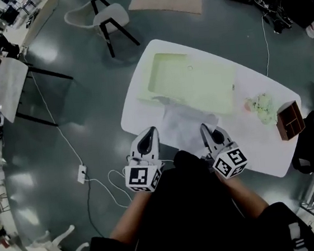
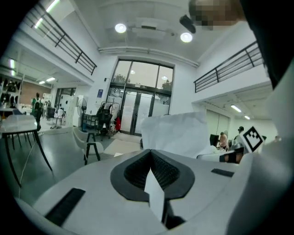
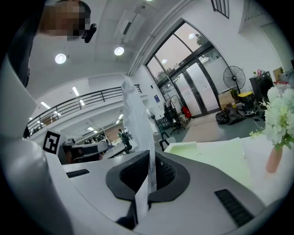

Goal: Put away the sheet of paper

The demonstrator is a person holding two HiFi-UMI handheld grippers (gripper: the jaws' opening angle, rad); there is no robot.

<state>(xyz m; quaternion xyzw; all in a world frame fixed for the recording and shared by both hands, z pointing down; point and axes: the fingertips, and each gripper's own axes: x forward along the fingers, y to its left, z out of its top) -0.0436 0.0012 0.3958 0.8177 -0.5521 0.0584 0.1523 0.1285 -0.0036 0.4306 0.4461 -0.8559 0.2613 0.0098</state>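
Currently left gripper and right gripper each clamp 1 edge of the thin white sheet of paper, held over the near edge of the white table. Stowage, presumably in the pale-green open folder, not yet done.

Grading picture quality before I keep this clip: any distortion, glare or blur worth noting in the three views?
Head view: strong barrel distortion, room edges curve; the sheet of paper barely stands out from the white table. Left gripper view: dark rounded corners, ceiling lamps blown out. Right gripper view: same dark corners, flowers at the edge soft and washed out.
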